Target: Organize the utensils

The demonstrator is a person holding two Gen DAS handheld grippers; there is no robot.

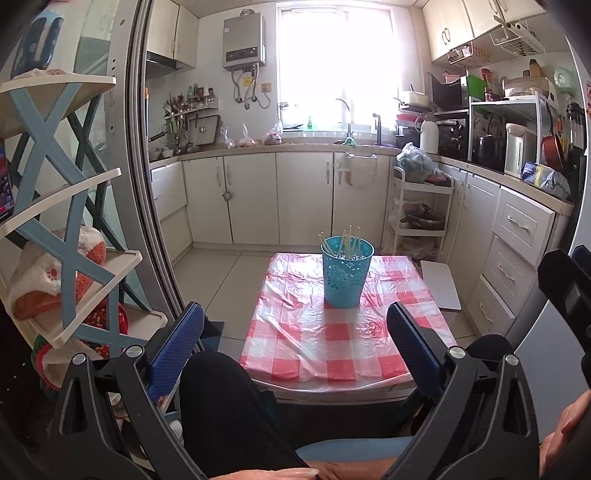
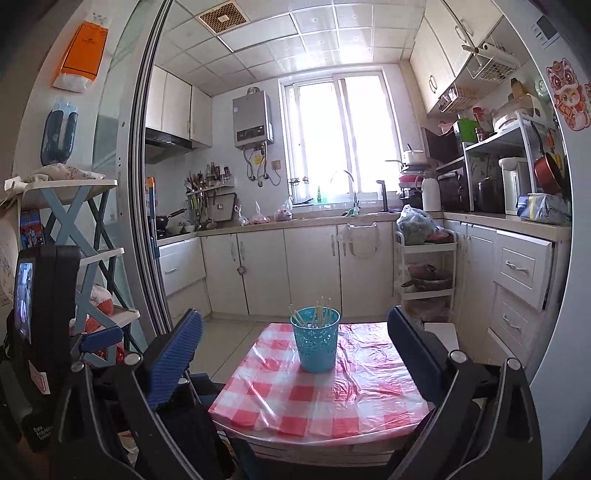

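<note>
Blue cup [image 1: 342, 273] mid-frame holds chopsticks [image 1: 347, 242] (no readable labels); left gripper [image 1: 295, 354] and right gripper [image 2: 295, 354] both released, empty.

Small kitchen: bright window [image 2: 341, 136] above white cabinets [image 2: 288, 269], pale tiled floor [image 1: 221, 277], grid ceiling [image 2: 295, 33], what looks like a water heater [image 2: 253, 123] on the wall

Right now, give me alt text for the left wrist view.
A blue perforated cup holding pale chopsticks stands on a small table with a red checked cloth in a kitchen. The open left gripper frames it from the near side, empty.
</note>
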